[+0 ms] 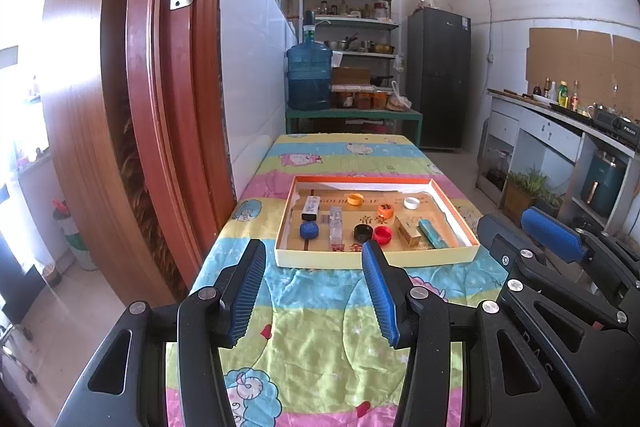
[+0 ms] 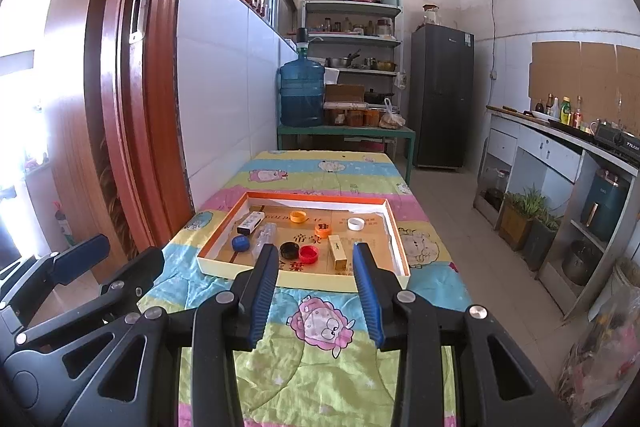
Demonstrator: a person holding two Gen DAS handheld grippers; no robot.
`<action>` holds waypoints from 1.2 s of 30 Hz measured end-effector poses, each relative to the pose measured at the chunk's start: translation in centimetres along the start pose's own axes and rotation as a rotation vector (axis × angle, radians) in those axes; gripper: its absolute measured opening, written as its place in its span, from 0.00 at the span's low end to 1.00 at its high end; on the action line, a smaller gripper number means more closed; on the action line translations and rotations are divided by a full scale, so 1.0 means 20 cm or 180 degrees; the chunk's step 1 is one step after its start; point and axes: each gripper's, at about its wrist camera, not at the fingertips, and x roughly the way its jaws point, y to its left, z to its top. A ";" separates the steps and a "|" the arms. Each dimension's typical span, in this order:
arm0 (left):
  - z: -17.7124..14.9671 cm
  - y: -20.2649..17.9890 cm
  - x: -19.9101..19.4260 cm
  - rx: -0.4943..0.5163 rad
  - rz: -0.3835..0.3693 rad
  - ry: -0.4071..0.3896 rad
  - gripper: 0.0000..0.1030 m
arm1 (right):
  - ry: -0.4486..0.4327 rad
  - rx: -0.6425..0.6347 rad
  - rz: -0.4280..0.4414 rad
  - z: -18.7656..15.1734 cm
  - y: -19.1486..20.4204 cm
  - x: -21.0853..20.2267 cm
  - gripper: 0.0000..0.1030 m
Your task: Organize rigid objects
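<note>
A: Nearest the cams, both black hand-held grippers w/ blue ribbed pads are hovering over the cartoon-print quilted tablecloth (image 1: 304, 339). Left gripper (image 1: 316, 291) is sitting released, pads apart, nothing between. Right gripper (image 2: 316, 297) same: spread wide, gripping nothing.

B: And the rigid bits?

A: All lying inside the shallow cardboard box lid w/ orange rim (image 1: 376, 259), just beyond the pads. Front row: blue plastic bottle cap (image 1: 309, 229), clear plastic tube (image 1: 336, 227), black cap (image 1: 363, 233), red cap (image 1: 383, 235), tan rectangular box (image 1: 409, 231), teal rectangular bar (image 1: 434, 233). Further back: white-and-black stick-shaped case (image 1: 310, 207), two orange caps (image 1: 355, 199) (image 1: 385, 211), white cap (image 1: 411, 203).

B: Which step?

A: Can't settle it. Everything's sitting in the tray but loosely scattered, so it's fitting either sorting still pending or items already gathered. Any pick would be calling for a narrow pinch on small caps, approx. top-down.
</note>
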 end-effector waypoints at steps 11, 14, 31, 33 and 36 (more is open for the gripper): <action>-0.01 0.00 -0.01 0.0004 -0.0006 0.0007 0.50 | 0.0005 -0.0001 0.0004 0.00 0.00 0.00 0.37; -0.01 0.00 -0.01 0.0003 -0.0003 0.0005 0.50 | 0.0006 -0.0008 0.0010 -0.01 0.00 0.00 0.37; -0.01 0.00 -0.01 0.0005 -0.0007 0.0014 0.50 | 0.0020 -0.0006 0.0019 0.00 0.00 0.00 0.37; -0.01 0.00 -0.01 0.0005 -0.0004 0.0012 0.50 | 0.0017 -0.0011 0.0016 0.00 0.00 0.00 0.37; -0.01 0.00 -0.01 0.0003 -0.0004 0.0014 0.50 | 0.0022 -0.0011 0.0016 0.00 0.00 0.00 0.37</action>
